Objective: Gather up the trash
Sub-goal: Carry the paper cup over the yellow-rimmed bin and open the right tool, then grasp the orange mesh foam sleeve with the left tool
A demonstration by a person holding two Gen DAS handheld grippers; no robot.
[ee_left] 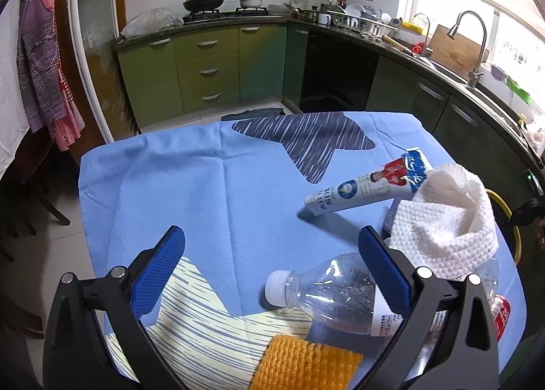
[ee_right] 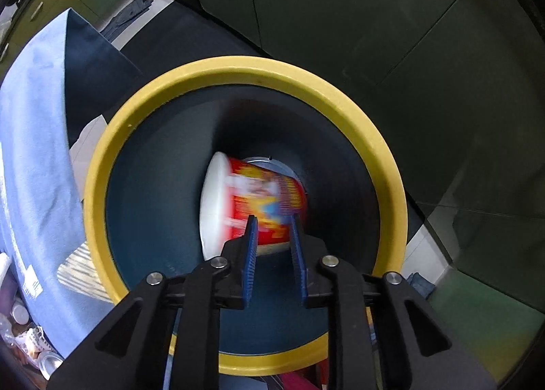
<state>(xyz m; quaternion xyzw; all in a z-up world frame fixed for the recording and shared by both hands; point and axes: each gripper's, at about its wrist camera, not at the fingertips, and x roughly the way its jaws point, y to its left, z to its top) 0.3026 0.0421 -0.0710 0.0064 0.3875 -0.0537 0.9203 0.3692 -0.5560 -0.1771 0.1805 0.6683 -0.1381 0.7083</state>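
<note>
Here, in a green-cabinet kitchen, a blue tablecloth (ee_left: 211,192) carries a toothpaste tube (ee_left: 361,190), crumpled paper towel (ee_left: 446,219), clear plastic bottle (ee_left: 327,294) and orange sponge (ee_left: 306,364). The left gripper (ee_left: 272,267) hovers above them, jaws spread wide and empty. Beside the table, the right gripper (ee_right: 273,253), jaws narrowly parted, points into a yellow-rimmed bin (ee_right: 374,137); a blurred red noodle cup (ee_right: 259,206) lies inside.
</note>
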